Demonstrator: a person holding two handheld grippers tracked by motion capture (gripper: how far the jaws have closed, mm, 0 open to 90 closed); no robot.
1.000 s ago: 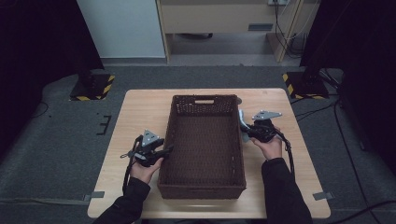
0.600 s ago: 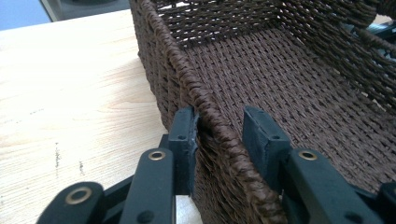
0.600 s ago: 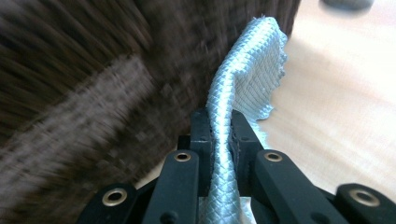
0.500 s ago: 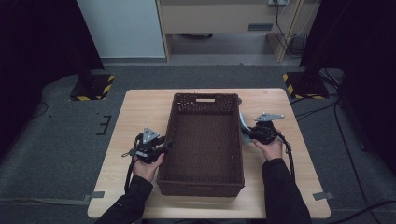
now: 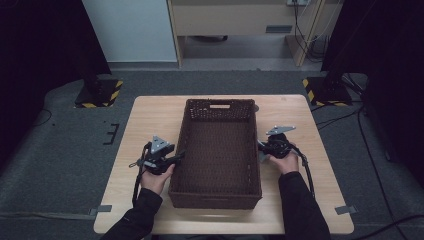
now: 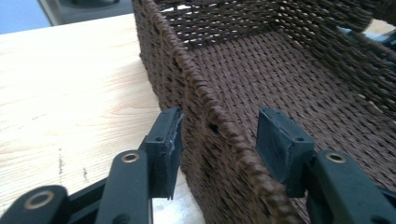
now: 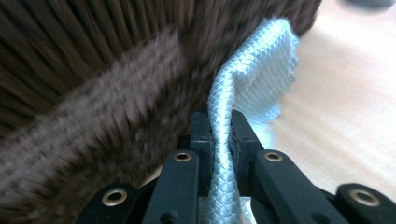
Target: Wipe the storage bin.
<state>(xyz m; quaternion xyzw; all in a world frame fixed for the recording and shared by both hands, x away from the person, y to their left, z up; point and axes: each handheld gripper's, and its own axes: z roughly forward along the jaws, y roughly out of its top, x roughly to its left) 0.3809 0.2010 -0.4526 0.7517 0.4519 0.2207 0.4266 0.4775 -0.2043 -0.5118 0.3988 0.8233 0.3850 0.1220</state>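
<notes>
The right gripper (image 7: pixel 219 133) pinches a pale blue cloth (image 7: pixel 254 79) just beside the basket (image 5: pixel 220 150) wall (outside it). The left gripper (image 6: pixel 219 140) stands open astride the near rim. Lift the cloth over the rim before releasing it.

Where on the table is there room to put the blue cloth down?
The basket fills the middle, but its woven floor is bare. Bare table lies between the basket's left wall and the table edge, ahead of the left gripper, and likewise ahead of the right gripper holding the cloth. It is crowded beside both grippers.
</notes>
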